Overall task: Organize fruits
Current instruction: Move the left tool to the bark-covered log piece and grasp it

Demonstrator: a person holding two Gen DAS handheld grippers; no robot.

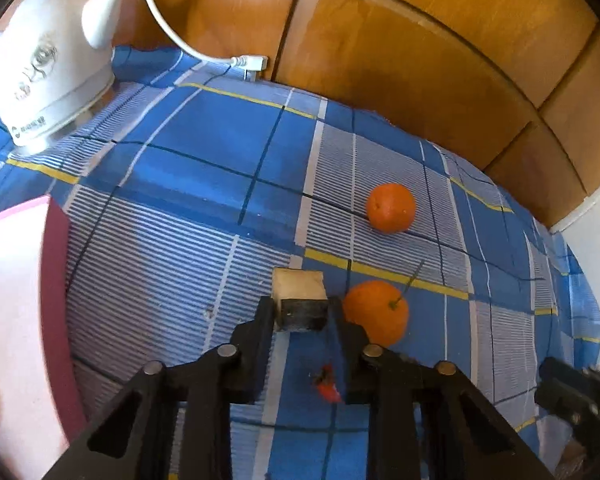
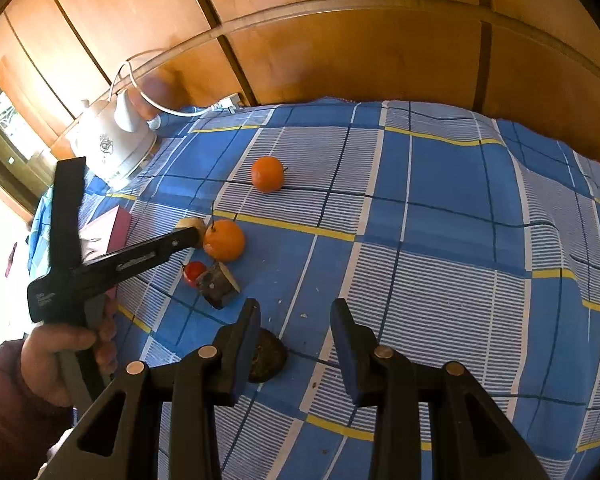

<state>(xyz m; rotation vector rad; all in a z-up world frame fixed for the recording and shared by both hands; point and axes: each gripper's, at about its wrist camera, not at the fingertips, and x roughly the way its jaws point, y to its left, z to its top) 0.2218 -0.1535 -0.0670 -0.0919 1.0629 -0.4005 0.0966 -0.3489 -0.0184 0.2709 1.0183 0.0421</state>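
A: From the left wrist, what do the left tongs (image 1: pixel 300 308) have?

B: They are clamped on a pale cube-shaped chunk with a dark side (image 1: pixel 298 286), held low over the worktop with its blue checked cloth (image 1: pixel 204 140)

A: And what sits around it?

B: A stalked round orange (image 1: pixel 376 312) lies just beside the right finger, and a second round orange (image 1: pixel 391 208) is farther off. The pink box (image 1: pixel 16 280) lies well to the left of the tongs, so if that is where the chunk goes, the carry would run leftward, away from the oranges

A: And from the right wrist?

B: The right tongs (image 2: pixel 296 312) stand apart with nothing between them. A dark flattish round thing (image 2: pixel 270 354) lies against their left finger, partly hidden. Ahead and to the left are a dark wedge with a pale cut face (image 2: pixel 216 286) and a small red fruit (image 2: pixel 194 273), close together

A: Which hand is nearer the oranges?

B: The left; its tip is right beside the stalked one, while the right hangs back
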